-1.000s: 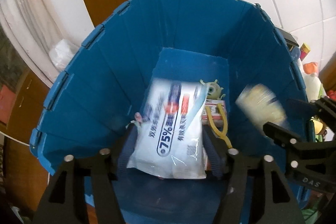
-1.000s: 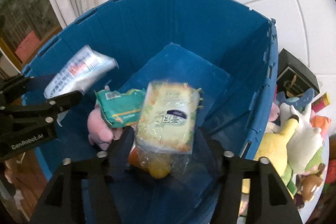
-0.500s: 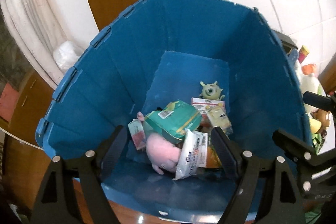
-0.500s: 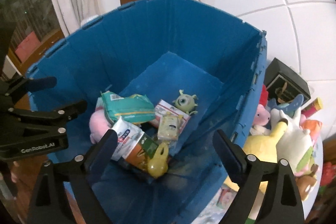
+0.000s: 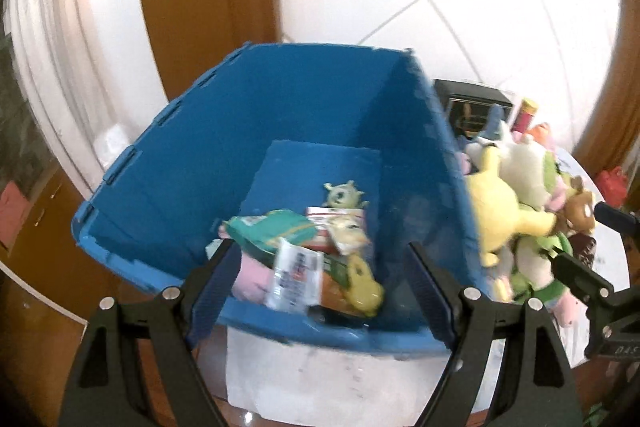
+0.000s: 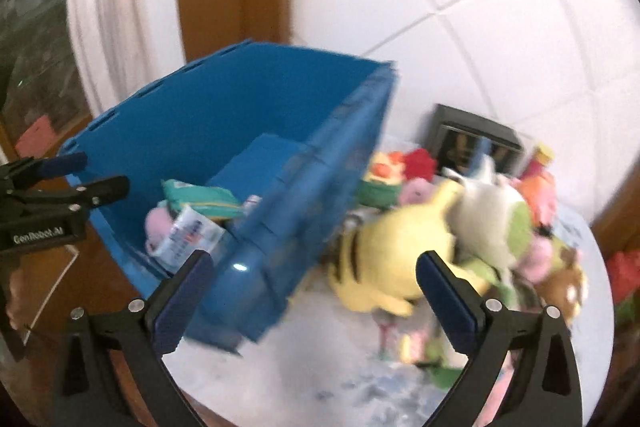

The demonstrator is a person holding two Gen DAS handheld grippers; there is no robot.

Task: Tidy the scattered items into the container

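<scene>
Your left tool (image 5: 320,287) and right tool (image 6: 312,291) gape empty, the right's jaws just widened, above the blue crate (image 5: 224,163) at the table's (image 6: 304,367) left edge; plush toys (image 6: 404,247) wait beside its right wall.

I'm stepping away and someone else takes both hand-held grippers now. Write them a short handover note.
Left hand-held gripper: open, nothing between its jaws, aimed into the blue plastic crate.
Right hand-held gripper: jaws have just been opening, now wide and empty, facing the crate's outer wall and the yellow plush toy.
Done: white wipes pack, green packet and other small items lie in the crate.
Left: the plush toy pile on the white table beside the crate.
</scene>
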